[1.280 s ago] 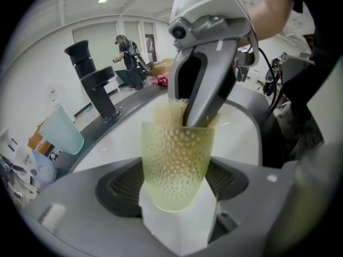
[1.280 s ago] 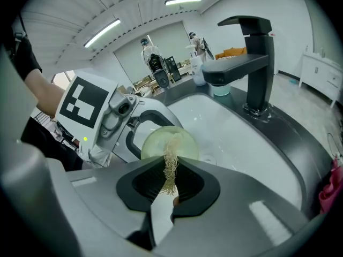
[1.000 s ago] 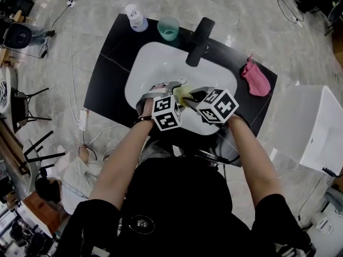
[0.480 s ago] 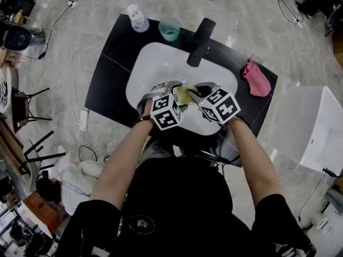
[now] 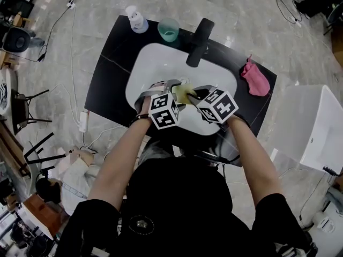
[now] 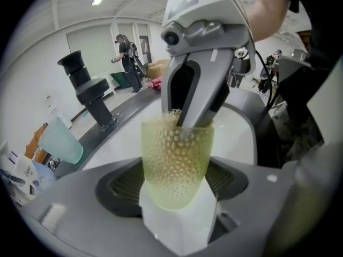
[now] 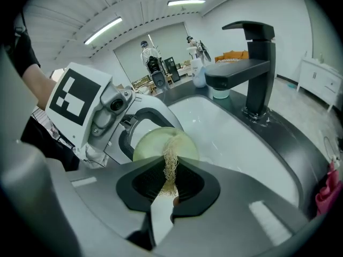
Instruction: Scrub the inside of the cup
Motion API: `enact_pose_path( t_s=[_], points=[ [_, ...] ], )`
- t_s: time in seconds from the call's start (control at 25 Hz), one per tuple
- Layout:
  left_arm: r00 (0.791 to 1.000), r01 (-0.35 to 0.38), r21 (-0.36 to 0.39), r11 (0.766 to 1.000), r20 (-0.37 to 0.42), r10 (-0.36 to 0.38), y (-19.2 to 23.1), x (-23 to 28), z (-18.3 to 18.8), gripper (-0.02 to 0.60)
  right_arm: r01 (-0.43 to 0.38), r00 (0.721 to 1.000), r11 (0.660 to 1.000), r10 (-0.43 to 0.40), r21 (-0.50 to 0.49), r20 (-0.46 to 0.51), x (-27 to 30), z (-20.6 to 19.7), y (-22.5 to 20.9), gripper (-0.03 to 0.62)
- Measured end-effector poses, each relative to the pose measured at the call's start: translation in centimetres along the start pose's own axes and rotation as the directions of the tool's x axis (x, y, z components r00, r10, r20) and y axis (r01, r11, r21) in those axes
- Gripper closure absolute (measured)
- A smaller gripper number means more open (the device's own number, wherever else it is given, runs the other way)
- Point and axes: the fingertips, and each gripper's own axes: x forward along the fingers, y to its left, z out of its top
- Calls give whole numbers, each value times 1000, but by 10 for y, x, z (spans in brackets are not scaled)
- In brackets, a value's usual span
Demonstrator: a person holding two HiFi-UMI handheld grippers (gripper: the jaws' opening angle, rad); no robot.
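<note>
A: Entry: state of the left gripper (image 6: 178, 189)?

B: Jaws clamped on the lower part of the yellow-green translucent cup (image 6: 177, 162), one pad on each side. The mouth points away from that gripper, toward the right one.

A: Right gripper (image 7: 167, 185)?

B: Jaws pinched together on a pale, stringy mesh scrubber (image 7: 170, 167). Their tips reach into the cup's mouth. The left gripper view shows a dotted mesh pattern through the cup wall, so the scrubber lies against the inside.

A: Location of the cup?

B: Held in the air between the two grippers, above the near part of the white sink (image 5: 143, 68). Whether it touches the basin I cannot tell.

A: Surroundings?

B: Black faucet (image 5: 199, 40) at the far rim of the sink, set in a black counter (image 5: 109, 71). A teal tumbler (image 5: 168, 29) and a white bottle (image 5: 136, 18) stand at the far left of the counter. A pink cloth (image 5: 255, 79) lies on its right end, well apart from the grippers.
</note>
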Motion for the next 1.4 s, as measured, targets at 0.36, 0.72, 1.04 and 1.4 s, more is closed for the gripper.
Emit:
enact_pose_path(
  t_s=[0.36,0.72,1.04,1.4],
  points=[
    [999,-12,62,998,-38,15,-3,7,0,227,-97,995,995,97,23,22,1,12,18,553],
    [999,-5,-13,1000,-35,5,-1,10,-5,229,-63,991,992,49,108,123,-5,25,4,553],
    [1000,-24,-19,1000,-8,24,7,3,-5,229,59,993,993,-69,102,95,-8,15,-18,551],
    [999,-24,40,999,-28,25,12,8,-10,229,43,997,990,-51,132,57,2,5,-7,553]
  ],
)
